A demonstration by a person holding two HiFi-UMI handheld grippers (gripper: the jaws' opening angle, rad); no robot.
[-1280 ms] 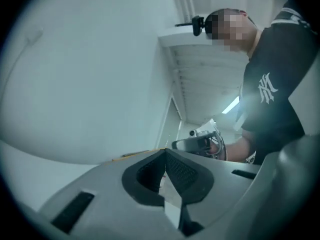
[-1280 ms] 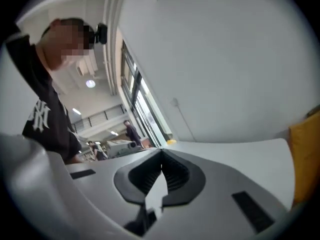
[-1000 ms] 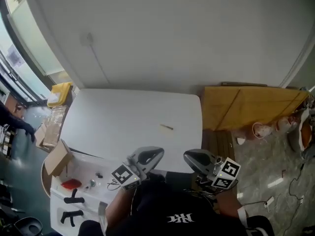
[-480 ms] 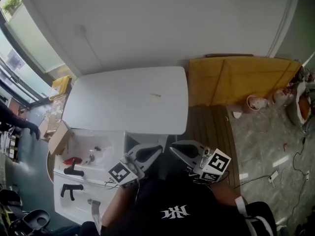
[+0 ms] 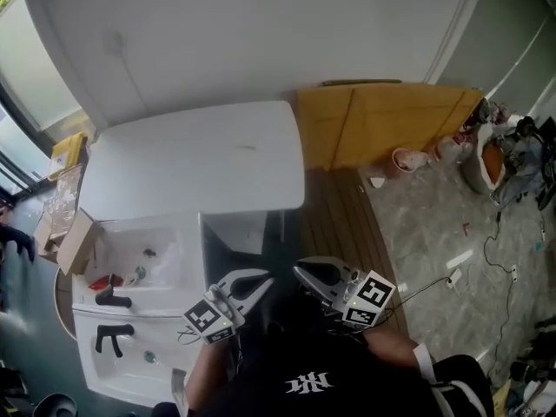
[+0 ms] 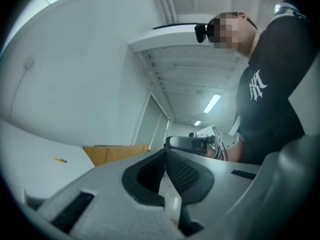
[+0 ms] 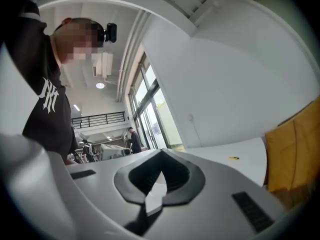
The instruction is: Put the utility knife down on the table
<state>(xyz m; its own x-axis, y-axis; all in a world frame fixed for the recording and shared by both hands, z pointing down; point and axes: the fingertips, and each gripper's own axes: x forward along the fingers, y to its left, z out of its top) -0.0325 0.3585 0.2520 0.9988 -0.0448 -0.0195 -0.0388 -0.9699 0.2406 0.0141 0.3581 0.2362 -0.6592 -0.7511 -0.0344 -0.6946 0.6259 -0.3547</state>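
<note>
The knife lies on the counter, now farther off in the head view because the person has backed away. The left gripper and right gripper hang by the body, jaws closed tip to tip and holding nothing, so the task looks done.

White monogram, perhaps "NY", on the black shirt.

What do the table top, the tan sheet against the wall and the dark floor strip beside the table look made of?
The table looks smooth, matte white, probably laminate or painted board; no grain shows. The tan sheet is likely flattened cardboard, given its straight crease lines, though plywood is possible. The floor strip shows brown parallel slats, apparently wood decking.
</note>
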